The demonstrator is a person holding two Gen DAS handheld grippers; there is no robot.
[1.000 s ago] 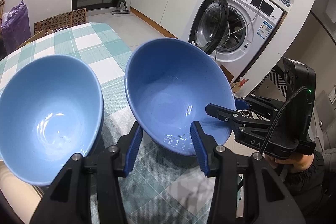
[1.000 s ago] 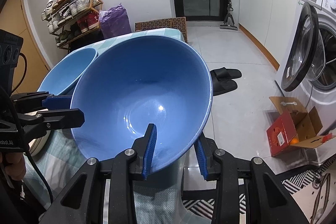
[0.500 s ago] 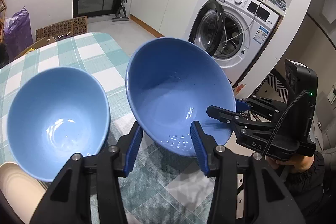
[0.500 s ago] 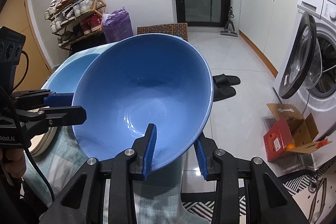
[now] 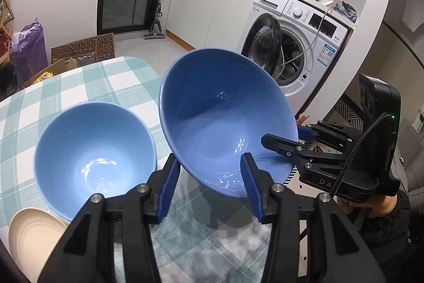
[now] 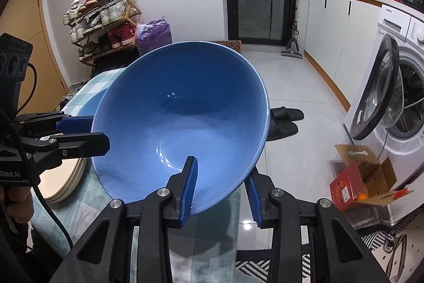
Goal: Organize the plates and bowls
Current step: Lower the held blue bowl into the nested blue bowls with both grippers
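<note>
While my left gripper (image 5: 210, 186) and right gripper (image 6: 221, 187) each pinch its rim, I hold the dark blue bowl (image 5: 225, 121) tilted above the table's (image 5: 79, 86) near edge, beside the light blue bowl (image 5: 92, 155).

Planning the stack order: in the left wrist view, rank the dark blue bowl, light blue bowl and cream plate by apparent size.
1. dark blue bowl, though it is lifted closer to the camera.
2. light blue bowl.
3. cream plate, but it is cut off, so unsure.
</note>
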